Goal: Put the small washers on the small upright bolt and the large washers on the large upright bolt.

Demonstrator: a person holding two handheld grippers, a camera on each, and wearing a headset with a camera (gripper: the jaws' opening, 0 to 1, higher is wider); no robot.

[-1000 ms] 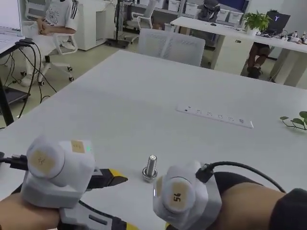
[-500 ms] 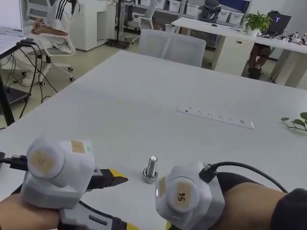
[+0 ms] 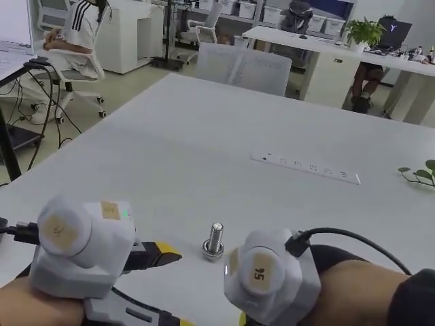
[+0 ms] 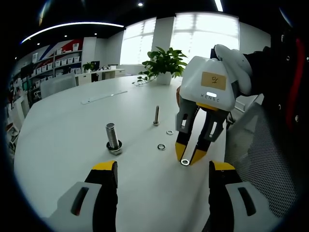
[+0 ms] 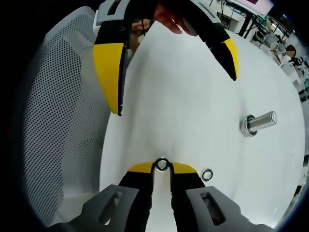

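In the left gripper view, the large upright bolt stands with a washer around its base, and the thin small bolt stands farther back. Two loose washers lie between them. My right gripper points down at the table, shut on a washer. The right gripper view shows that washer pinched between my right gripper's yellow tips, with another washer beside it. My left gripper is open and holds nothing. The large bolt stands between both grippers in the head view.
A white power strip lies across the middle of the grey table. A mesh chair sits at the near table edge. A potted plant stands on the table. A person sits at another desk at the far left.
My right gripper has edged slightly to the right in the head view. The bolt and my left gripper have stayed in place.
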